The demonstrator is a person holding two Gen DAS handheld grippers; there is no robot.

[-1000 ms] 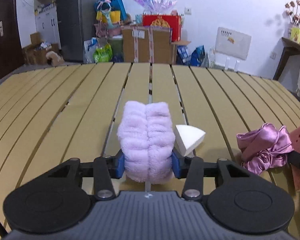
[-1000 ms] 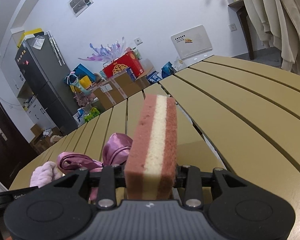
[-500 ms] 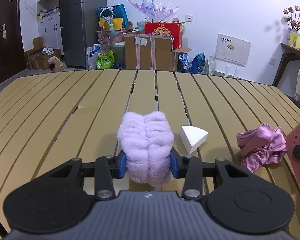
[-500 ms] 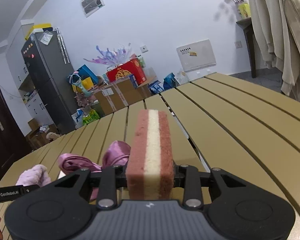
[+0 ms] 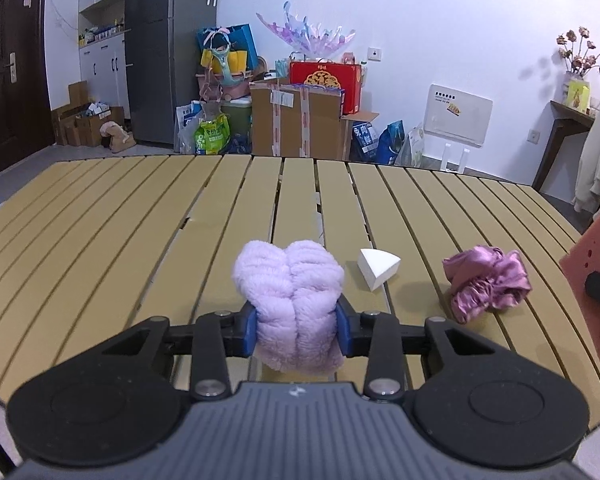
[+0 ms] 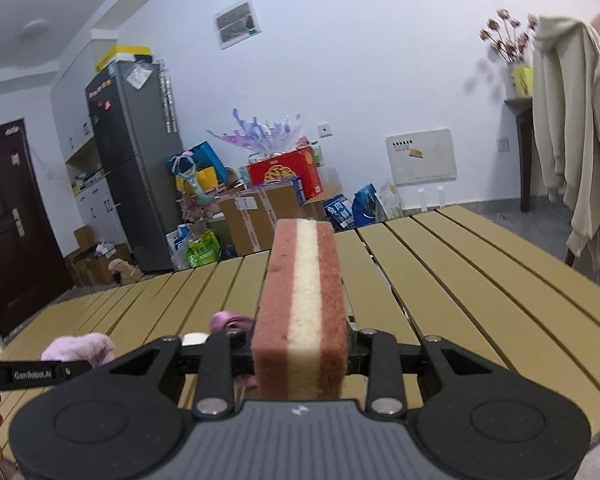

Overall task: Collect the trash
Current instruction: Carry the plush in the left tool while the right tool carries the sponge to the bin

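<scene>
- Our left gripper point(image 5: 297, 330) is closing on the fluffy lilac cloth point(image 5: 290, 296), the blue pads already sunk into its sides; it hangs clear above the slatted table point(image 5: 100, 232).
- Our right gripper point(image 6: 300, 354) pinches the layered sponge point(image 6: 302, 312) upright, pressed tight across its faces.
- Both look light, soft and squashy, so we judge a mid-body pinch safest; the cloth could slide out if held by loose pile.
- Still on the table: the white foam wedge point(image 5: 378, 268), light but crumbly, best taken on its flat sides, and the satin scrunchie point(image 5: 486, 282), slippery, best gathered at its bunched middle.
</scene>
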